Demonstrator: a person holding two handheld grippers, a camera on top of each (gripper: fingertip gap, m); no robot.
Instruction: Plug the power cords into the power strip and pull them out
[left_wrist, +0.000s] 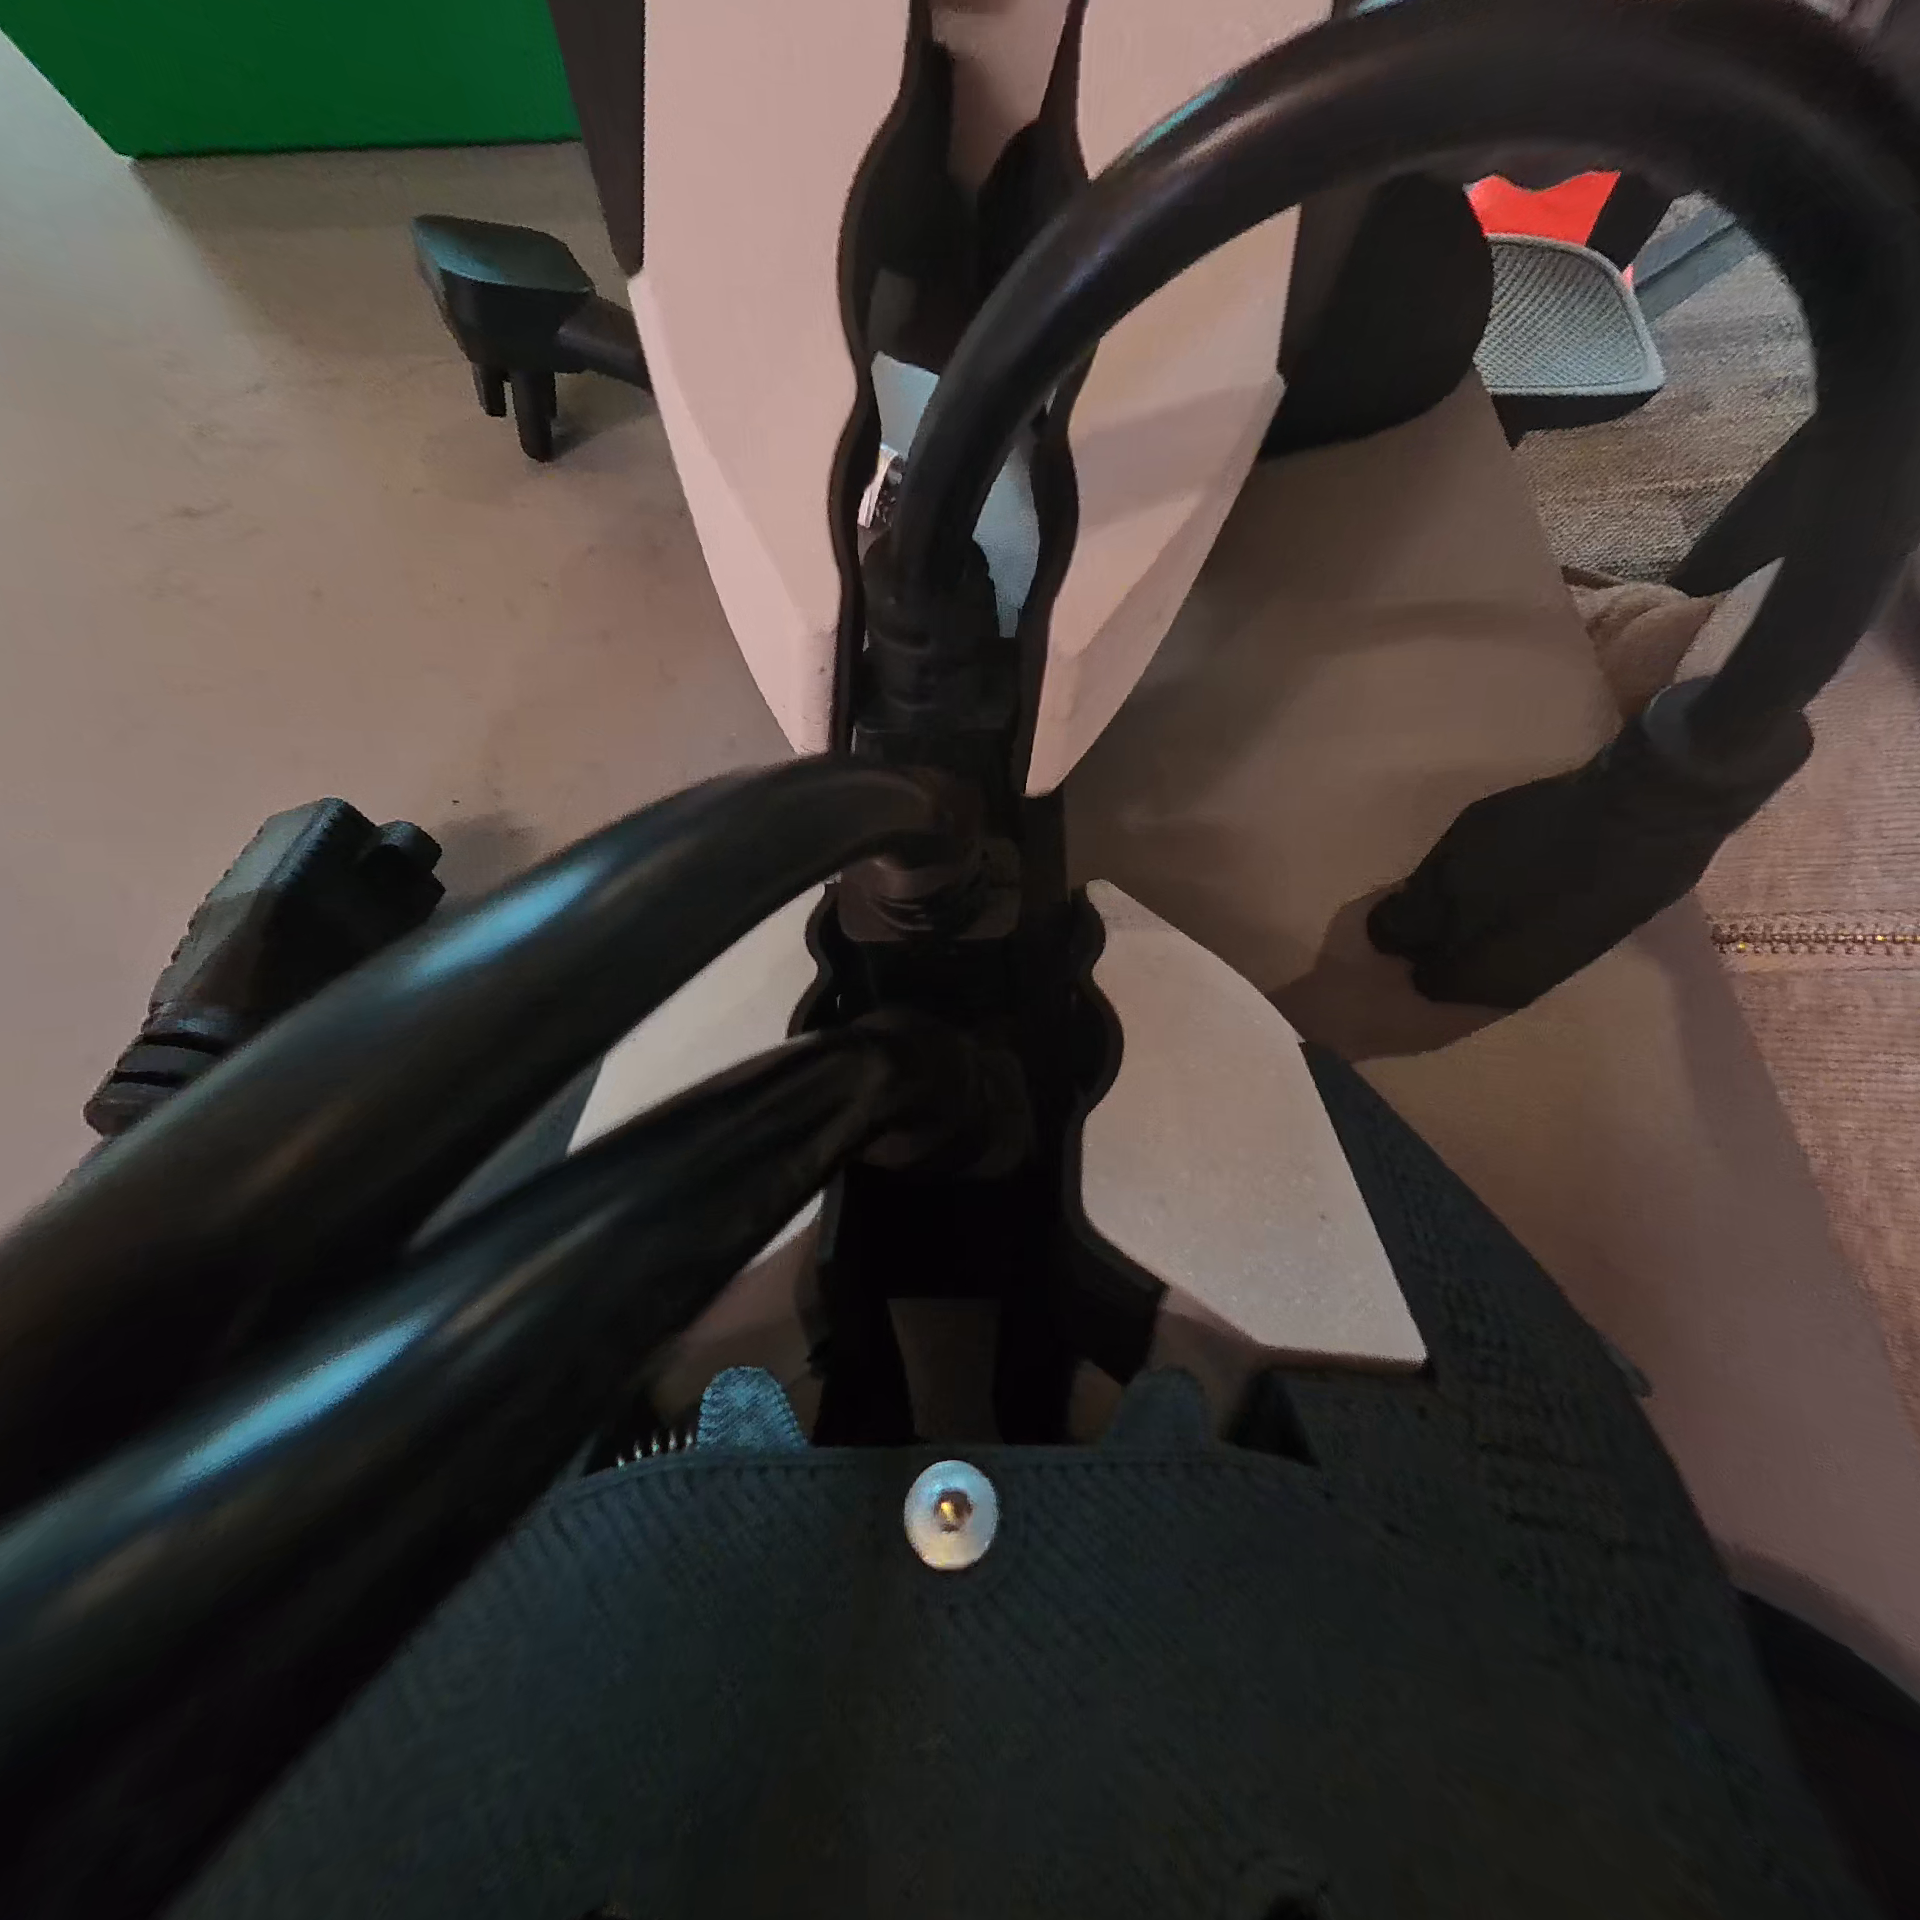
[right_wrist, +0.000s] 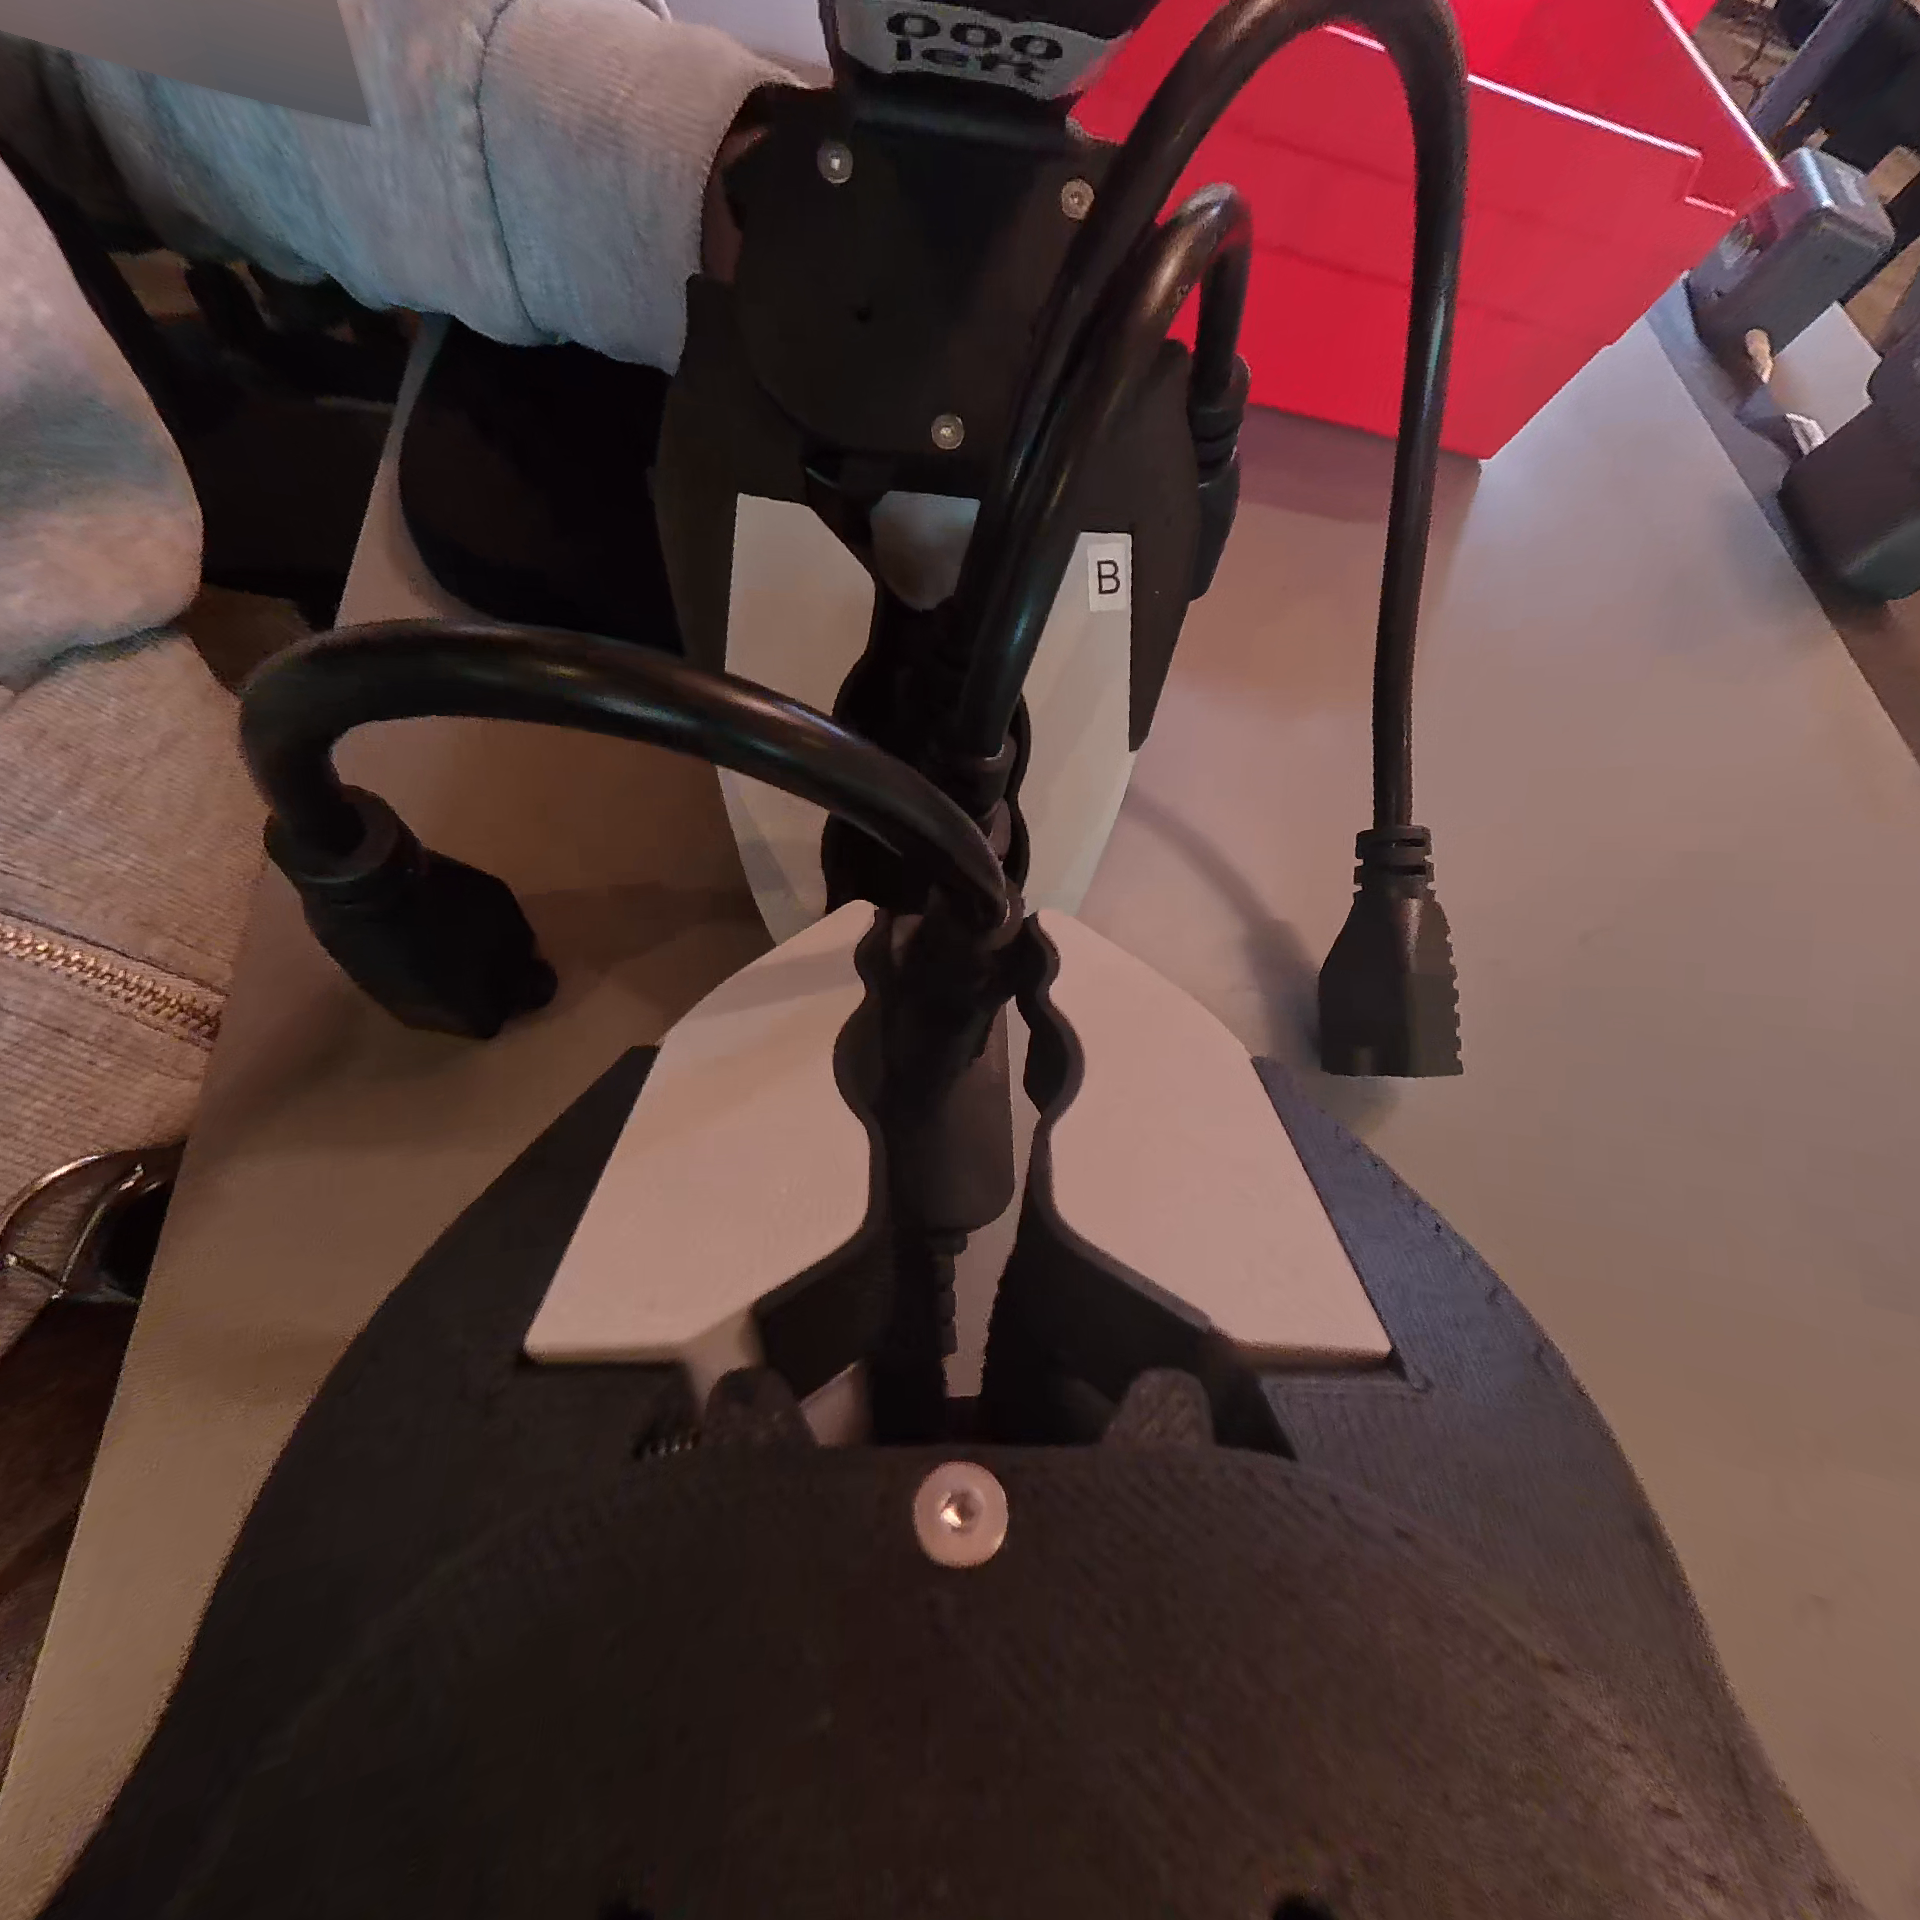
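The two grippers face each other tip to tip over a beige table (left_wrist: 312, 623). My left gripper (left_wrist: 956, 914) is shut on the narrow black power strip (left_wrist: 935, 883), seen edge-on, from which thick black cords (left_wrist: 416, 1039) leave to the lower left. My right gripper (right_wrist: 951, 935) is shut on a black cord plug (right_wrist: 940, 1132) with a ribbed strain relief, right at the end of the strip. The left gripper (right_wrist: 925, 831) shows opposite it in the right wrist view, and the right gripper (left_wrist: 935, 727) in the left wrist view. The joint between plug and strip is hidden by the jaws.
Short black cords arc out to free connector ends: one hangs above the table (right_wrist: 1392, 977), one sits near the table edge (right_wrist: 416, 914). A three-prong plug (left_wrist: 499, 301) and another connector (left_wrist: 270, 935) lie on the table. A red box (right_wrist: 1403, 208) stands behind; a person's sleeve (right_wrist: 468, 156) is close. The tips of both grippers are at nearly the same place.
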